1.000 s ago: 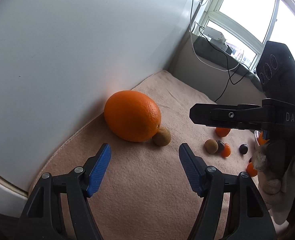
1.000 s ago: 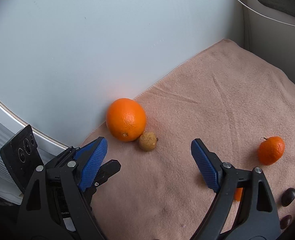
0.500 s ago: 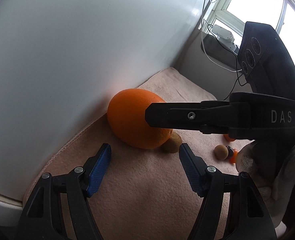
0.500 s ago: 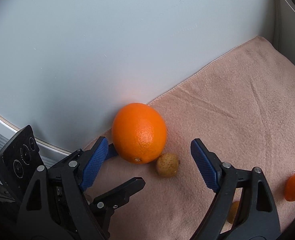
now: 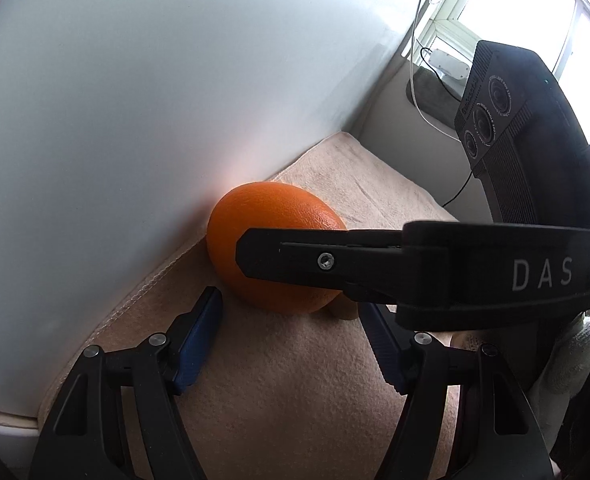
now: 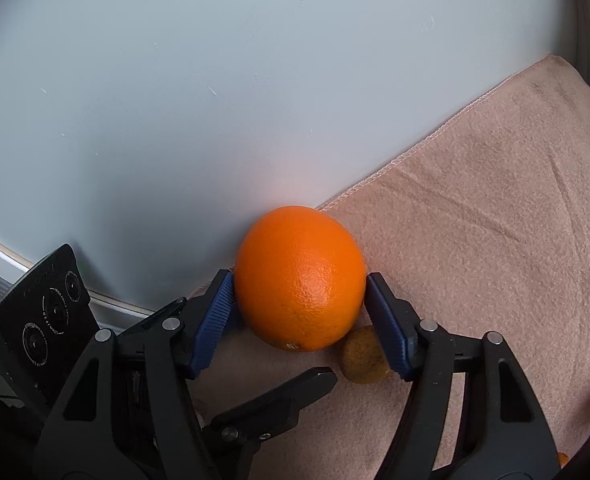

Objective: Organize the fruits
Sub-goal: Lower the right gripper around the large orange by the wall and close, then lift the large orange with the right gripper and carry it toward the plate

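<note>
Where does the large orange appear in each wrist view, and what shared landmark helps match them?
Left wrist: orange at centre, partly behind the right gripper's finger.
Right wrist: orange at centre, between the right gripper pads.
Shared landmark: the pink towel edge along the white wall.

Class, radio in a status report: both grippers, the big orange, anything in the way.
Right gripper just closed onto big orange, pads touching. Left gripper open, empty, short of it. Orange against white wall. Small brown fruit beside right finger.

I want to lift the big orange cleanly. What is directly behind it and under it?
Behind the orange stands the pale wall; whether they touch is hidden. Under it lies the pink towel. A small brown fruit sits beside it.
</note>
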`<state>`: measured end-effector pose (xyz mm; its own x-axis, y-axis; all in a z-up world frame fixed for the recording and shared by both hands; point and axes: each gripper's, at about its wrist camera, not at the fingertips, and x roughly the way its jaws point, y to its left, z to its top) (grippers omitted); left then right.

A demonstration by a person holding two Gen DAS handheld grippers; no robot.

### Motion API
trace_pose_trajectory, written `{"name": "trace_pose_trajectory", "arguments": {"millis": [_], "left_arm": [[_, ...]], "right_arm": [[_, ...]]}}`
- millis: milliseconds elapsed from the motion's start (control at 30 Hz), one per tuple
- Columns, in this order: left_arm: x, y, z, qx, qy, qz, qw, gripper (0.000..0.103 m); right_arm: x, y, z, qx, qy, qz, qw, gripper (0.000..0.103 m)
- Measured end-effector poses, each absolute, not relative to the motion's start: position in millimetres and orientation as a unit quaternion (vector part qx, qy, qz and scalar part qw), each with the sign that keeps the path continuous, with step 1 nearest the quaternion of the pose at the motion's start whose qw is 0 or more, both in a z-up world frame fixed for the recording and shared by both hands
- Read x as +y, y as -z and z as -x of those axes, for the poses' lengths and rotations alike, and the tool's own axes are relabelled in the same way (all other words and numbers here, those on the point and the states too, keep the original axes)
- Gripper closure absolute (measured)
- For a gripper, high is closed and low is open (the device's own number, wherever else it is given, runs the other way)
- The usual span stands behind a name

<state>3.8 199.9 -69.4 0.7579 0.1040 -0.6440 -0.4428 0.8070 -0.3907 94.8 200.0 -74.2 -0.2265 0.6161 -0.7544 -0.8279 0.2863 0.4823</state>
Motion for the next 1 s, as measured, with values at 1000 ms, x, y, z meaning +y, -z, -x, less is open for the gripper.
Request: {"name": "trace_pose_trajectory", "arguments": {"millis": [1000], "left_arm": [[149,34,10,0.288,-0.099,0.213,0.928,0.039]], "right_arm": [[97,41,-86,0.468,-0.555,0.064,0.684,0.034]]}}
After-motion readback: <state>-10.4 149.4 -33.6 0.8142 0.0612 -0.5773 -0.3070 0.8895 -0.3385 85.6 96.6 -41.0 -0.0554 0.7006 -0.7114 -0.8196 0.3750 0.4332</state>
